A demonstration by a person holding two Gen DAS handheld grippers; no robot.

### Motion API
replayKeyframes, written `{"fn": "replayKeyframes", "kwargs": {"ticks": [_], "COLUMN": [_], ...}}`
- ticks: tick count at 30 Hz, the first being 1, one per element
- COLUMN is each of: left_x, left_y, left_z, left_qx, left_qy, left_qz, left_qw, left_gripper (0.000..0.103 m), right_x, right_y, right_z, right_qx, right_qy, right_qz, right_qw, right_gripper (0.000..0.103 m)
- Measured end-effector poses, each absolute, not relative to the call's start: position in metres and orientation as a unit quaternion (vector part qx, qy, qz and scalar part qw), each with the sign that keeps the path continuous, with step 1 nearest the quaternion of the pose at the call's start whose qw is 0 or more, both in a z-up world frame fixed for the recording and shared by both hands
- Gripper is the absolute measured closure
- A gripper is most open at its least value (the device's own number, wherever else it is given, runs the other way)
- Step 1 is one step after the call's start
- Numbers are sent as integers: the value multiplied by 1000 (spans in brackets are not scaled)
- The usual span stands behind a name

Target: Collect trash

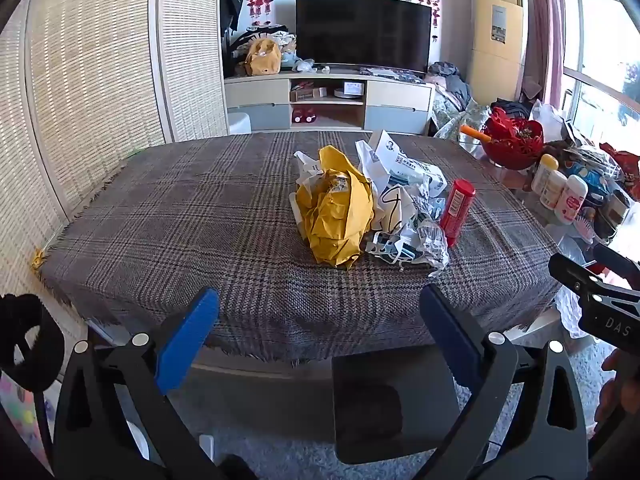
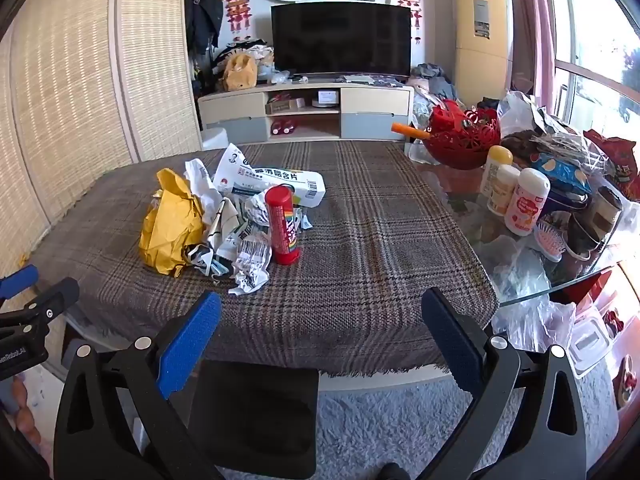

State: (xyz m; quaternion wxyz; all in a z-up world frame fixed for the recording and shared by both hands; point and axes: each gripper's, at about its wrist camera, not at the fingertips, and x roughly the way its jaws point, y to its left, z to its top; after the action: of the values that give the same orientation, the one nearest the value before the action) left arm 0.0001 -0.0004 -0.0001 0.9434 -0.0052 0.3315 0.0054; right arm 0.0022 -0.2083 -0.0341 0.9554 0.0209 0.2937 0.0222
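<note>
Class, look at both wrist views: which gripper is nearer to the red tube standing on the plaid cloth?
Right, slightly. The red tube stands ahead and a little left of the right gripper; from the left gripper it stands farther, ahead and right. Both are open, short of the table.

Yellow bag (image 1: pixel 338 216) hides white wrappers (image 1: pixel 404 200) behind.

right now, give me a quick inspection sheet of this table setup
surface: plaid cloth covers the table; glass top bare at right
job's things: yellow wrapper, white crumpled packaging, red tube upright, all bunched together
clutter: red basket, white bottles, pink brush on the glass
grippers: left gripper and right gripper open, empty, short of the pile
cables: nothing seen
surroundings: TV, black chair
</note>
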Motion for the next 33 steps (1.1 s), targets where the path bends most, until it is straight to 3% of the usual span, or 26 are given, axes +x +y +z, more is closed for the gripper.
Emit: {"fn": "replayKeyframes", "kwargs": {"ticks": [33], "left_x": [3], "left_y": [-2], "left_z": [-6], "left_qx": [6], "left_qy": [331], "left_qz": [18], "left_qw": [943], "left_gripper": [8], "right_x": [4], "right_y": [-213], "right_z": [-36], "right_qx": [24], "right_qy": [296], "right_qz": [22], "right_qw": [955], "right_gripper": [3]}}
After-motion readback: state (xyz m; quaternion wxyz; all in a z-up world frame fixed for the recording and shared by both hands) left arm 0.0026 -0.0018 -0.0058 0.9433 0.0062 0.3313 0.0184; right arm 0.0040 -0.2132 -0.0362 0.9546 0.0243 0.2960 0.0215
